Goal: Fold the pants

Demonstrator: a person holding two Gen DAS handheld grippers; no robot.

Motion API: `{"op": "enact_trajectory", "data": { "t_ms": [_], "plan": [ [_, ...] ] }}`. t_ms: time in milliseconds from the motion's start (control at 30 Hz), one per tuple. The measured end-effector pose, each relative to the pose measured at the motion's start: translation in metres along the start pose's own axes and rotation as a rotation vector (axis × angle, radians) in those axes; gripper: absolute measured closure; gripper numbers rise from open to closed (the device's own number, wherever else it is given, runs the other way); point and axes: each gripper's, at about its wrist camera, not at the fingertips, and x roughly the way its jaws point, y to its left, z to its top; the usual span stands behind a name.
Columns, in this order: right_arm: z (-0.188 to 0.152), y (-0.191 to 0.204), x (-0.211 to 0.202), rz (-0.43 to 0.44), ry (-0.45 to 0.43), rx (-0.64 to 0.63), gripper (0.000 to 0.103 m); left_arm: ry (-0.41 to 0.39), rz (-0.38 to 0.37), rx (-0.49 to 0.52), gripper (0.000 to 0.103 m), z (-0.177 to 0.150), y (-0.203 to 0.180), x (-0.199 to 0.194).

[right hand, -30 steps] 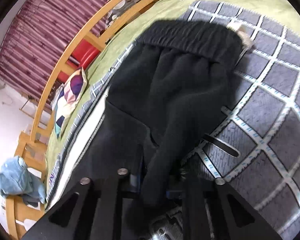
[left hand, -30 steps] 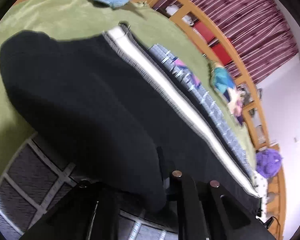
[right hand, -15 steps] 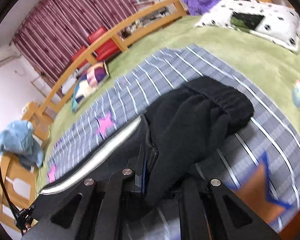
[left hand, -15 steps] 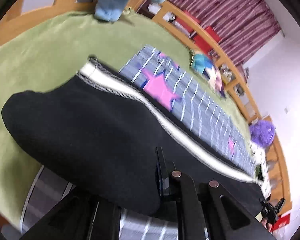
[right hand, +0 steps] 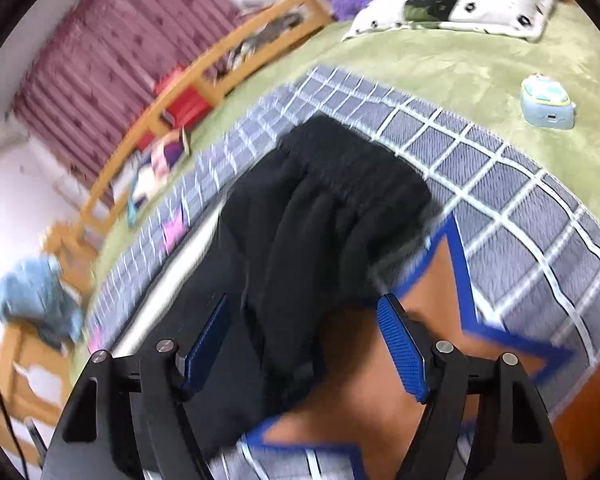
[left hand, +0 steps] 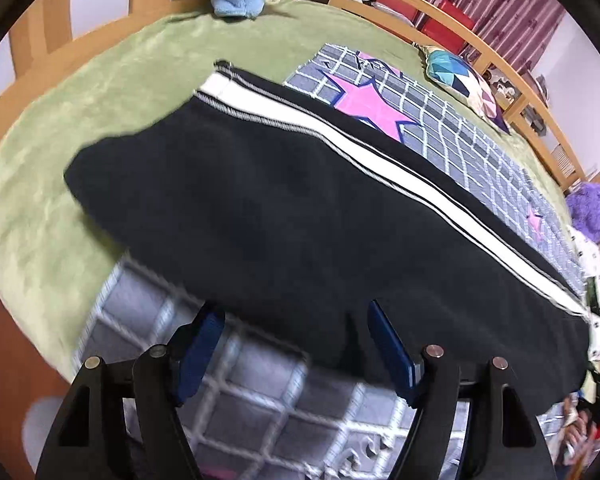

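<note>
Both tongs are spread wide and gripping nothing: the left gripper point(left hand: 292, 344) at the bottom of its frame has its blue pads point(left hand: 196, 344) apart over the near edge of the black pants point(left hand: 300, 216), and the right gripper point(right hand: 304, 344), low in its own frame, is just as open with the cloth lying loose between its fingers. The pants stretch across the middle of the left view, white side stripe point(left hand: 380, 152) along the upper edge, laid leg upon leg on the grey checked blanket point(left hand: 460, 136), which covers the green bedspread point(left hand: 100, 92). In the right view the waistband point(right hand: 356, 160) bunches at centre, beside an orange star point(right hand: 380, 360) in the blanket. My guess is the open jaws mean the lengthwise fold is down, flat and long so it can be doubled over next. The right picture is blurred, so contact with the cloth is hard to judge.
</note>
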Motion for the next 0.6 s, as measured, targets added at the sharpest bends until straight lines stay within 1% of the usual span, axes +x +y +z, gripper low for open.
{"op": "enact_trajectory", "data": {
  "t_ms": [67,100,133,167,200,233,267,333,367,400,433,467,500,533,567,600],
  "plan": [
    [0.012,-0.007,0.023,0.061,0.016,0.082,0.029,0.001,-0.022,-0.031,0.031,-0.004,-0.005,-0.002],
    [0.017,-0.009,0.040,0.058,0.036,0.119,0.037,-0.004,-0.030,-0.041,0.031,-0.005,-0.007,-0.004],
    [0.020,-0.008,0.055,0.039,0.052,0.148,0.050,-0.008,-0.029,-0.045,0.031,-0.007,-0.009,-0.005],
    [0.023,-0.007,0.064,0.015,0.051,0.162,0.061,-0.011,-0.023,-0.046,0.031,-0.008,-0.011,-0.007],
    [0.028,-0.002,0.069,-0.017,0.046,0.144,0.078,-0.013,-0.020,-0.044,0.031,-0.009,-0.014,-0.009],
    [0.039,0.010,0.066,-0.011,0.050,0.068,0.082,-0.018,-0.016,-0.038,0.031,-0.009,-0.014,-0.013],
    [0.048,0.018,0.052,0.025,0.007,0.008,0.082,-0.027,-0.014,-0.032,0.031,-0.010,-0.015,-0.017],
    [0.059,0.028,0.022,0.106,-0.085,-0.054,0.080,-0.055,-0.004,-0.022,0.031,-0.011,-0.014,-0.025],
    [0.061,0.031,0.014,0.114,-0.104,-0.064,0.079,-0.066,0.001,-0.022,0.031,-0.012,-0.012,-0.028],
    [0.062,0.031,0.013,0.094,-0.100,-0.072,0.075,-0.069,0.002,-0.024,0.031,-0.011,-0.011,-0.029],
    [0.061,0.028,0.021,0.060,-0.064,-0.088,0.068,-0.070,-0.003,-0.027,0.031,-0.011,-0.009,-0.028],
    [0.060,0.024,0.032,0.030,-0.021,-0.101,0.064,-0.067,-0.011,-0.033,0.031,-0.011,-0.006,-0.026],
    [0.058,0.018,0.045,-0.019,0.033,-0.104,0.060,-0.063,-0.015,-0.038,0.031,-0.010,-0.005,-0.025],
    [0.052,0.007,0.061,-0.084,0.122,-0.101,0.058,-0.058,-0.015,-0.041,0.031,-0.009,-0.002,-0.023],
    [0.048,-0.001,0.068,-0.098,0.169,-0.093,0.058,-0.057,-0.019,-0.041,0.031,-0.007,-0.001,-0.024],
    [0.042,-0.008,0.066,-0.068,0.161,-0.083,0.057,-0.063,-0.026,-0.037,0.031,-0.006,0.001,-0.025]
  ]
}}
